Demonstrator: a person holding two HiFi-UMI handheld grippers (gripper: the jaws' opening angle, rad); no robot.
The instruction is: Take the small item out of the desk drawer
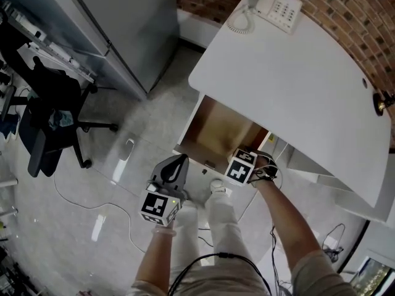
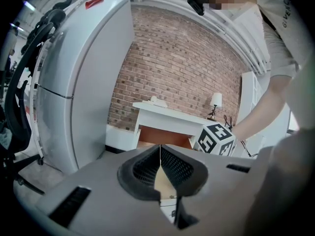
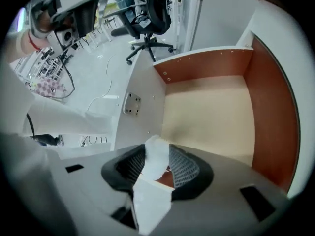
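A: Two grippers, nearest first. The right gripper (image 3: pixel 158 167) pointed down over the open drawer (image 3: pixel 211 107). Its jaws were clamped on the small white item (image 3: pixel 156 152), which stood up between the pads and looked to be clear of the drawer floor.

B: And the left gripper (image 2: pixel 161 167)?

A: Jaws together, nothing in them. It was held short of the drawer front, on the person's side.

B: Anything left in the drawer?

A: Bare floor, as far as I could see. Beyond it were the white desk (image 1: pixel 296 85), a telephone (image 1: pixel 278 6) at its far corner, then the brick wall (image 2: pixel 182 58).

B: How should the lift go?

A: My judgement: grip firmly, since the item looked soft and thin. Raise it straight up past the drawer walls and the desk edge, then carry it out without tilting.
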